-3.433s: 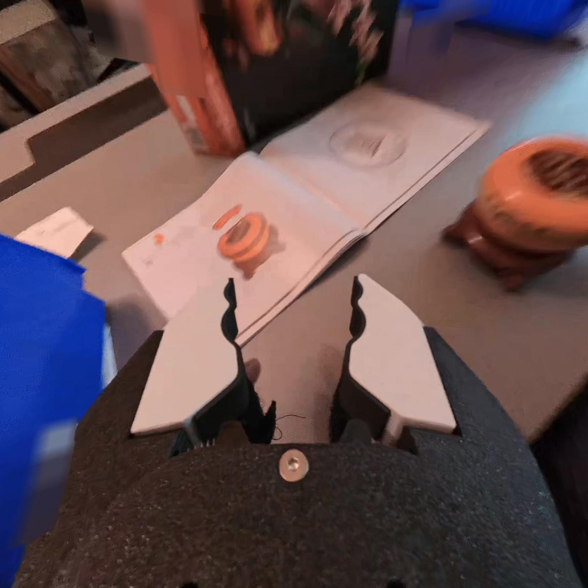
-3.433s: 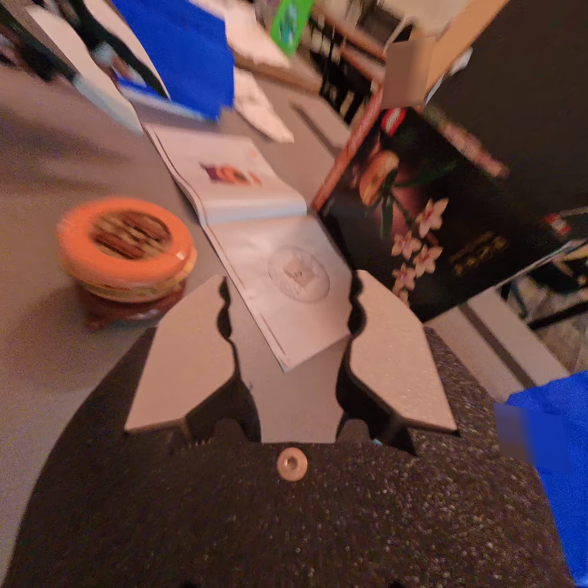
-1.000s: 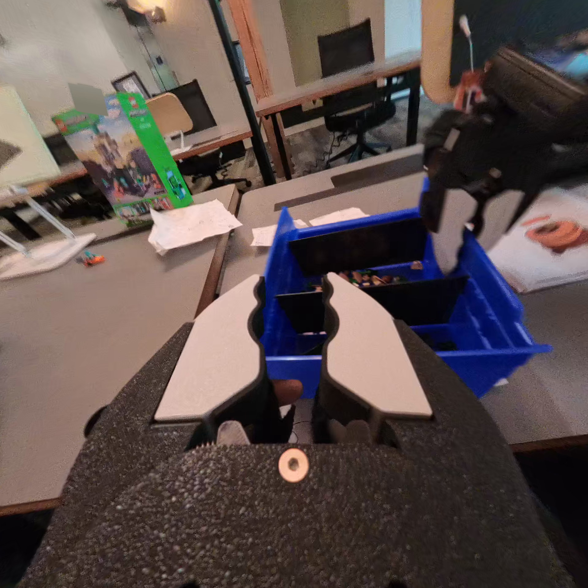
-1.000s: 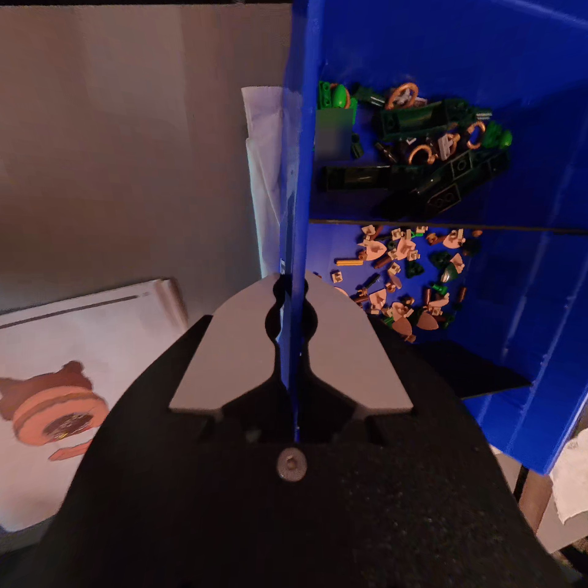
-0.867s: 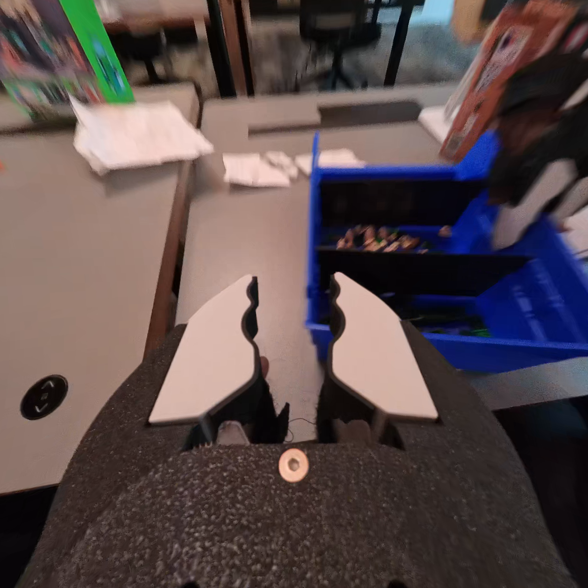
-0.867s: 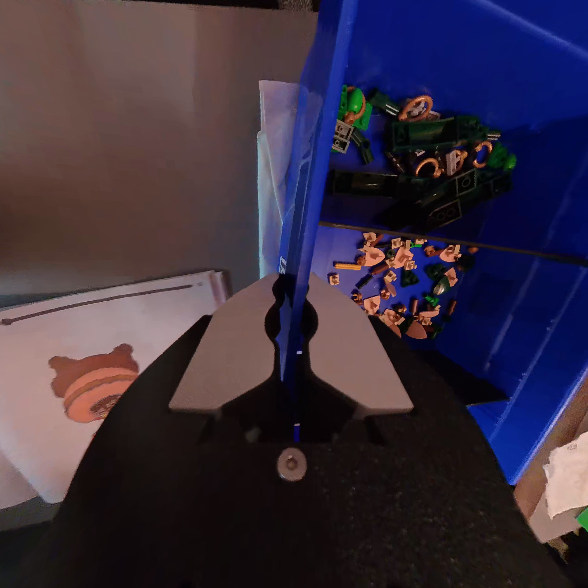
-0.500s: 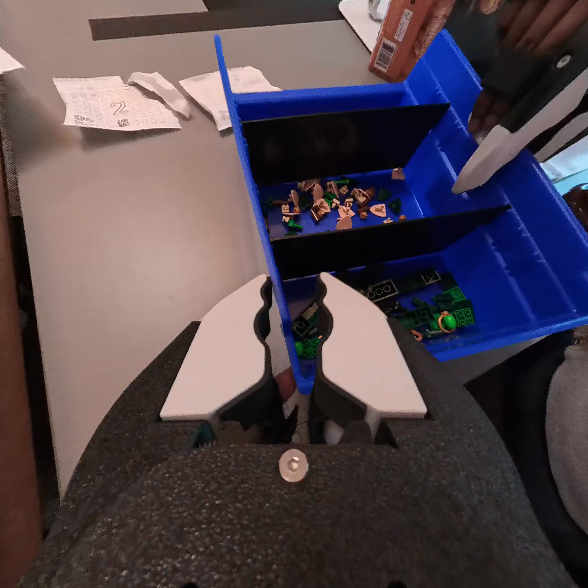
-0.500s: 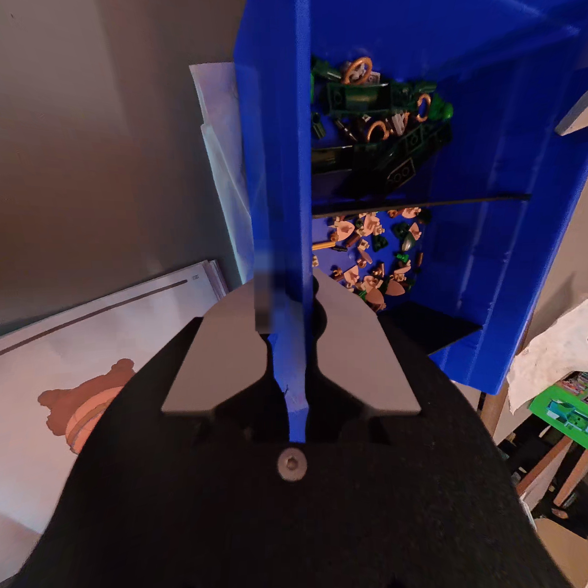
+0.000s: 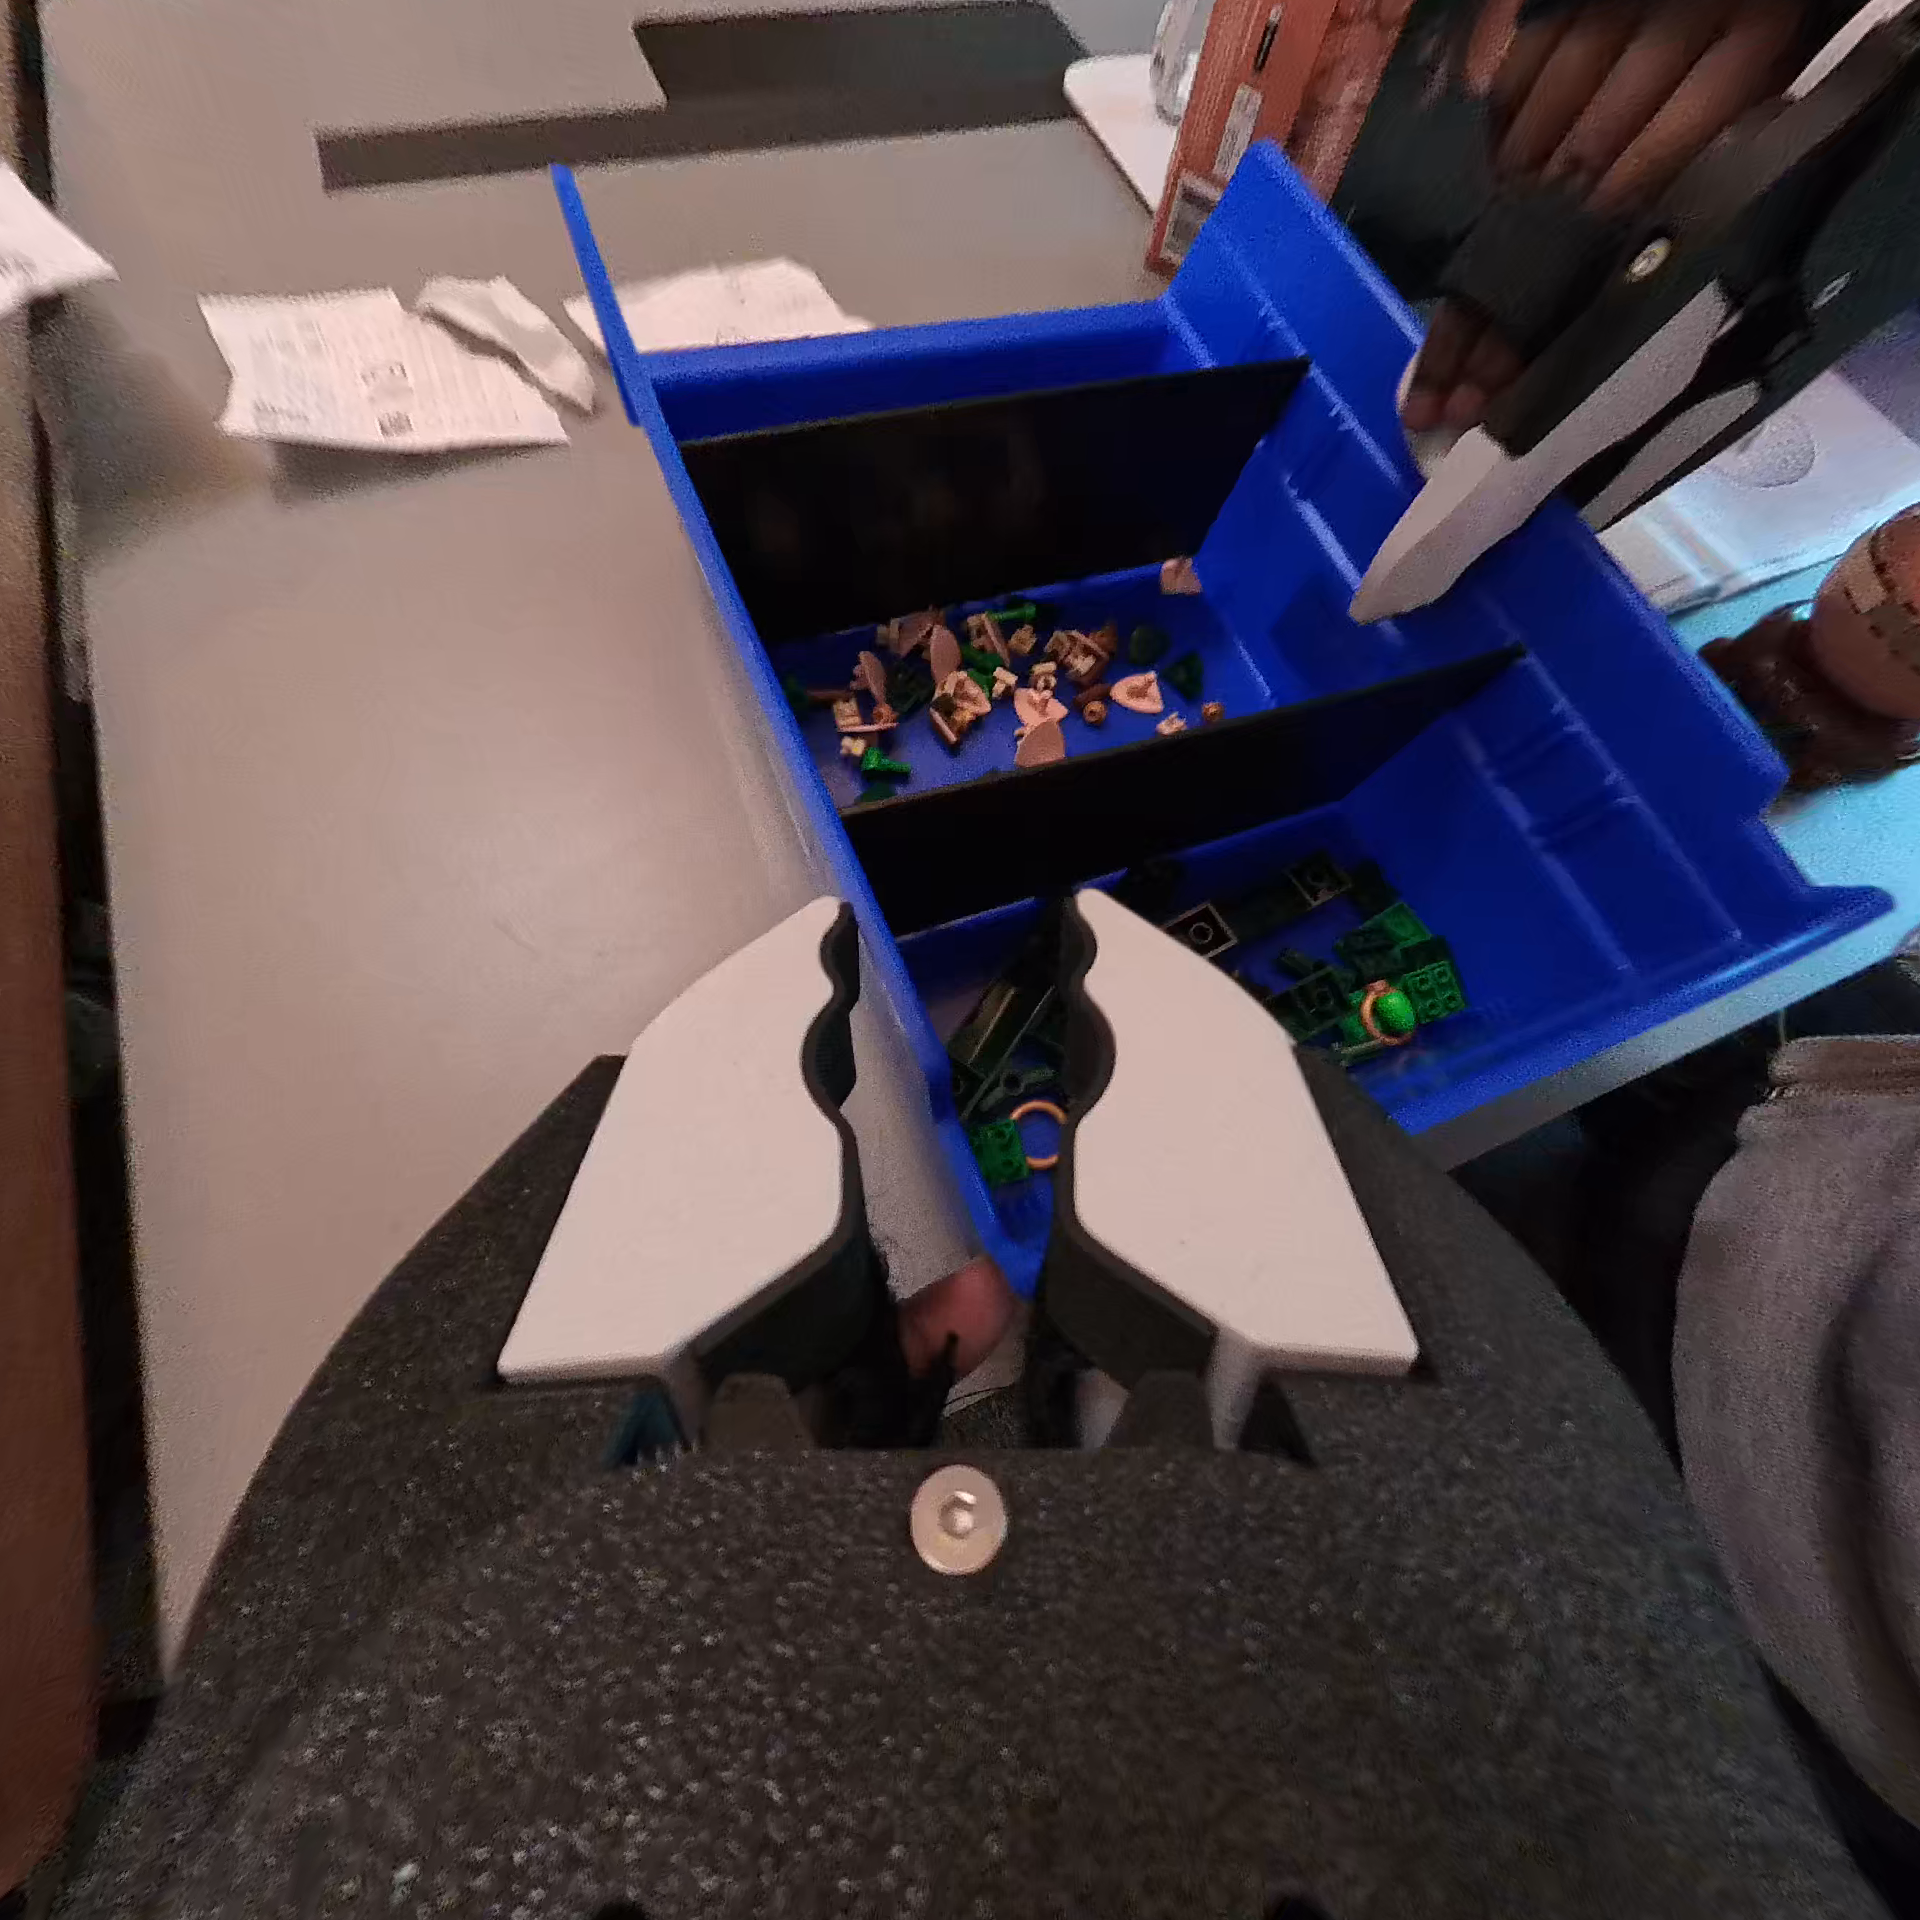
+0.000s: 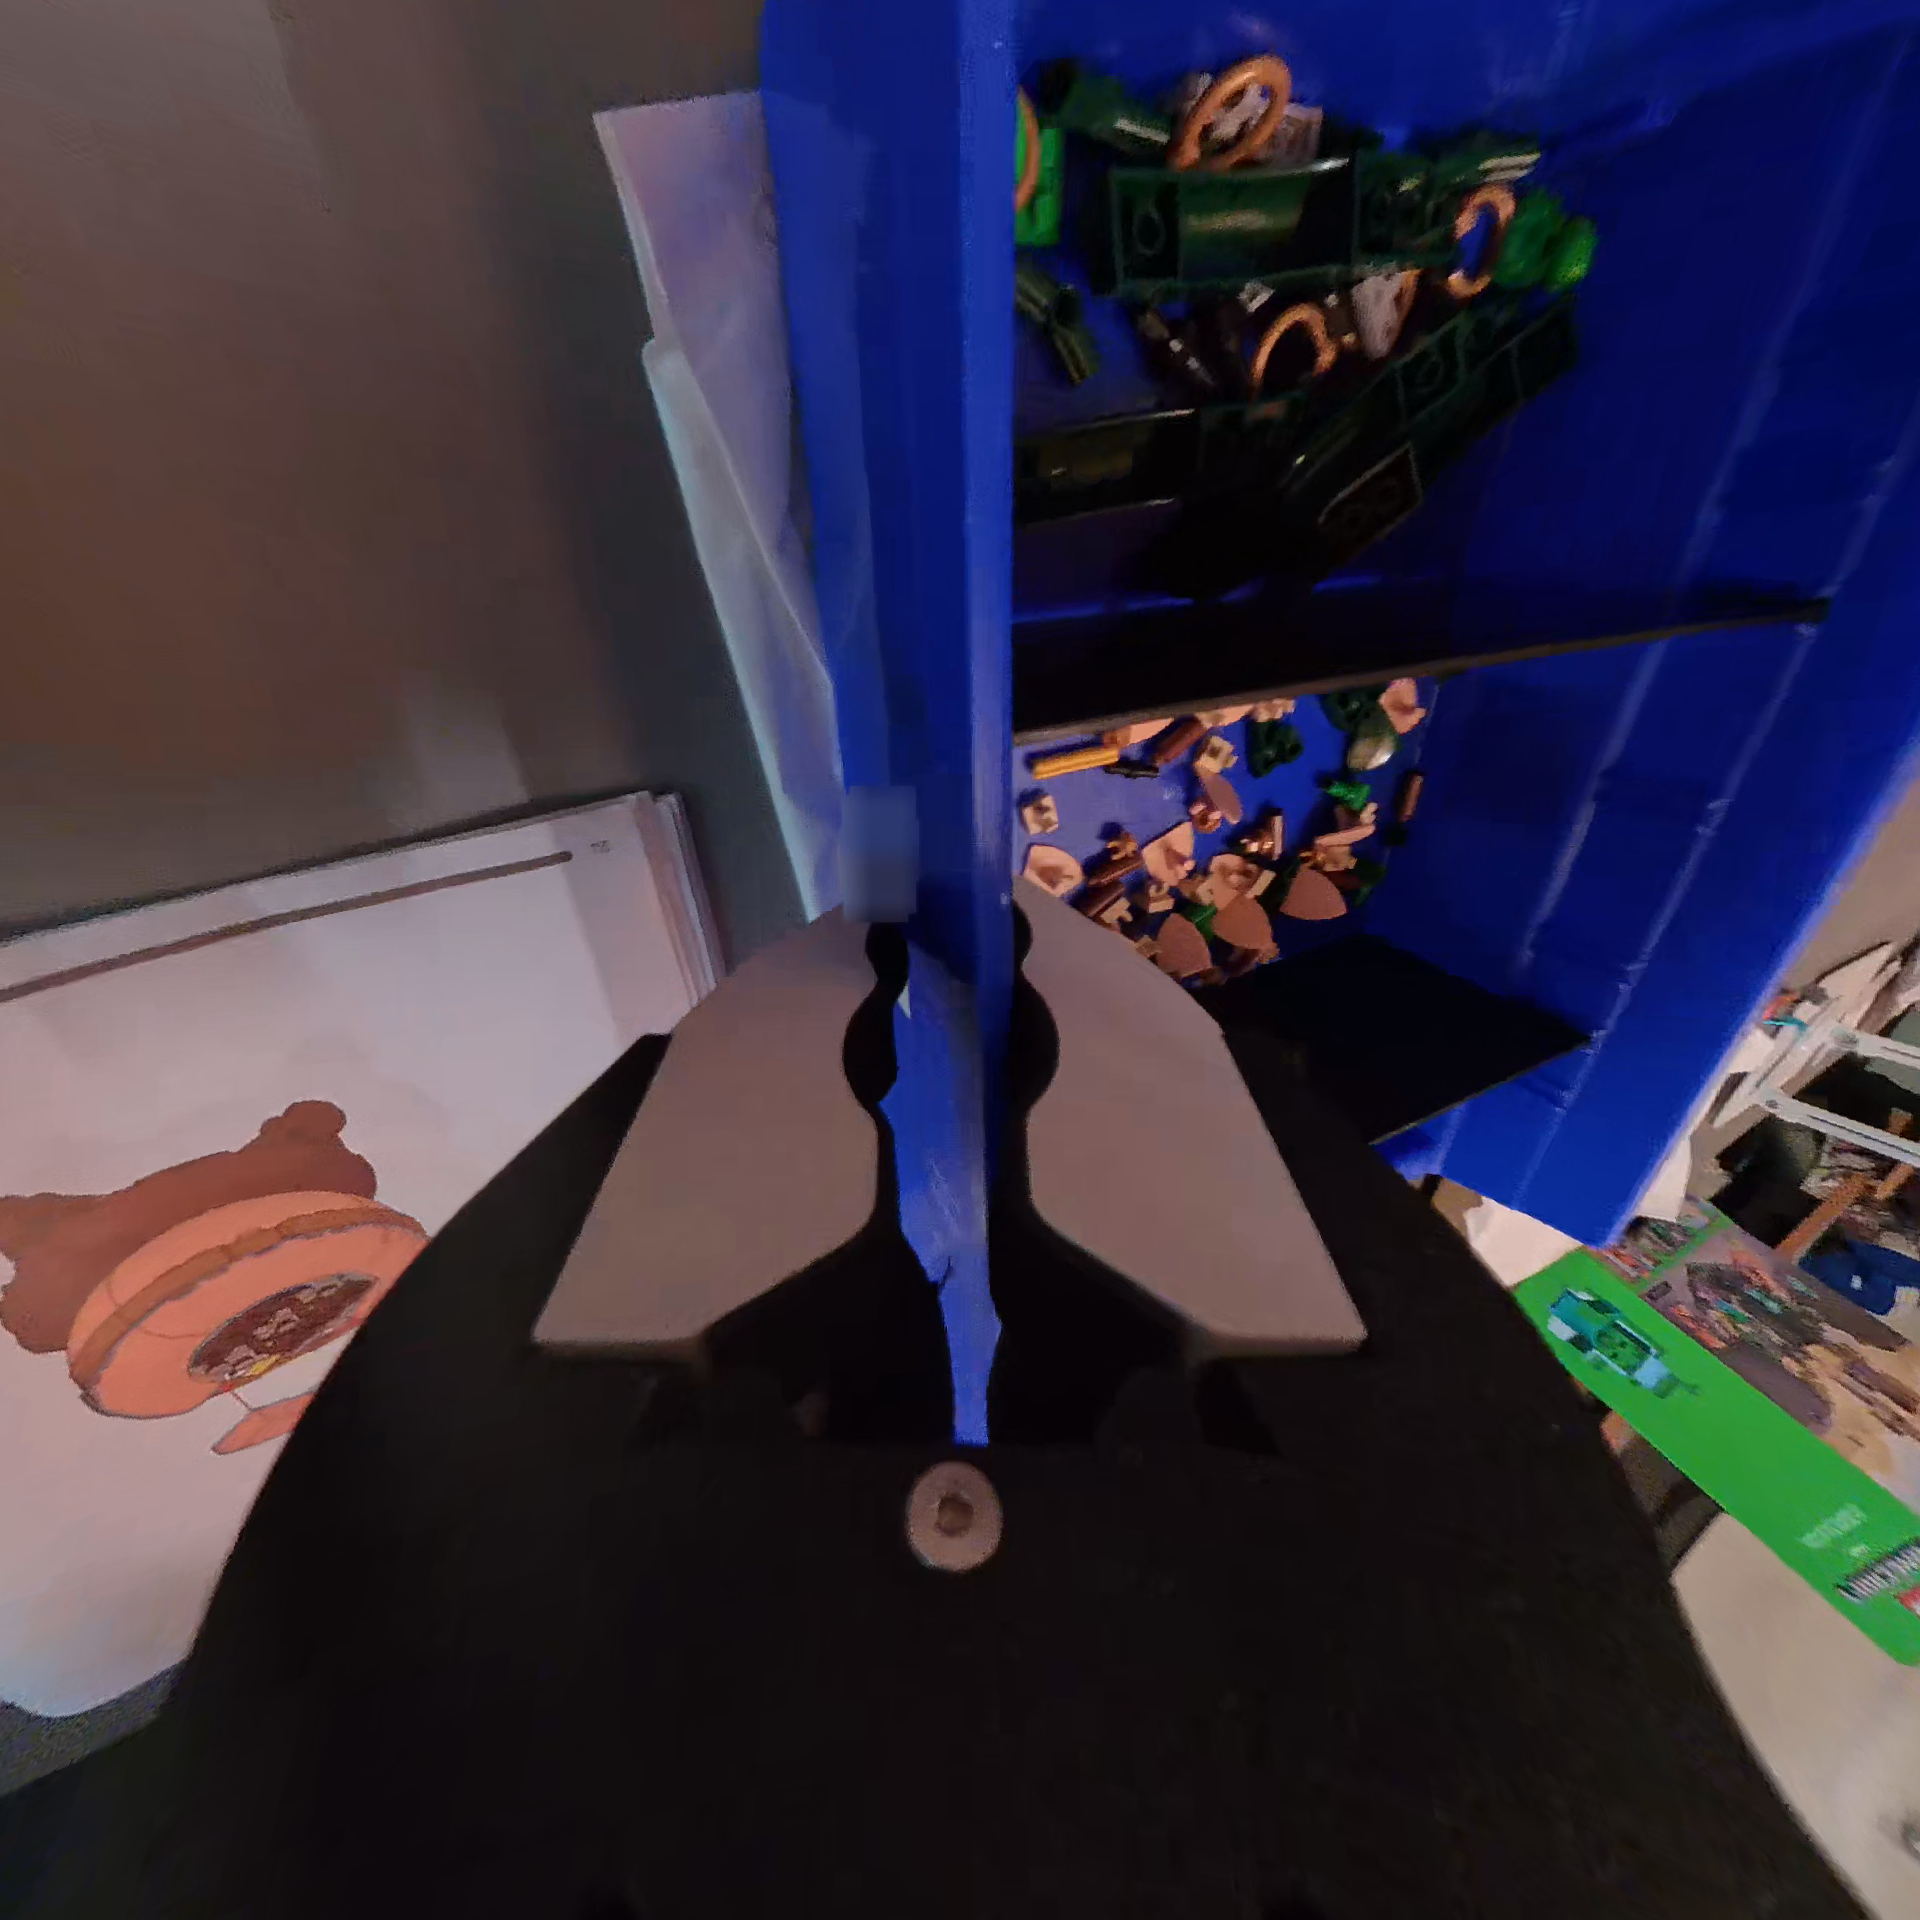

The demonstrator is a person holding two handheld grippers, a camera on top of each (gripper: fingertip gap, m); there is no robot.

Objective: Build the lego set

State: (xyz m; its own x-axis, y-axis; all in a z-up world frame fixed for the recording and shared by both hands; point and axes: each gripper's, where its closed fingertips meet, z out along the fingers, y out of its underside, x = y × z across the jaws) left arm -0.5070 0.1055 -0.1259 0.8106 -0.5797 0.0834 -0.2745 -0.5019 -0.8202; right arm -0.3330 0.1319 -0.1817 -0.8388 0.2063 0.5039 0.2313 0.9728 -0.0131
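A blue bin (image 9: pixel 1558 831) with black dividers holds loose lego pieces: tan and brown ones (image 9: pixel 997 686) in the middle compartment, green ones (image 9: pixel 1351 966) in the near one. My left gripper (image 9: pixel 956 914) straddles the bin's left wall and is shut on it. My right gripper (image 9: pixel 1475 551) clamps the opposite wall. In the right wrist view the right gripper (image 10: pixel 943 914) is shut on the blue bin wall (image 10: pixel 935 416), with the green pieces (image 10: pixel 1299 270) and tan pieces (image 10: pixel 1195 873) beyond. The far compartment's contents are hidden.
An open instruction booklet (image 10: pixel 312 1039) lies beside the bin. A built orange and brown pot (image 9: pixel 1860 644) stands to the right of the bin. Paper scraps (image 9: pixel 384 374) lie at the back left and an orange box (image 9: pixel 1247 104) behind. A green box (image 10: pixel 1714 1403) shows below. Spacing between my two grippers at the tips: around 20 cm.
My left gripper came from the open table to the bin, straddled its left wall and shut on it. My right gripper stayed clamped on the other wall as the bin swung round.
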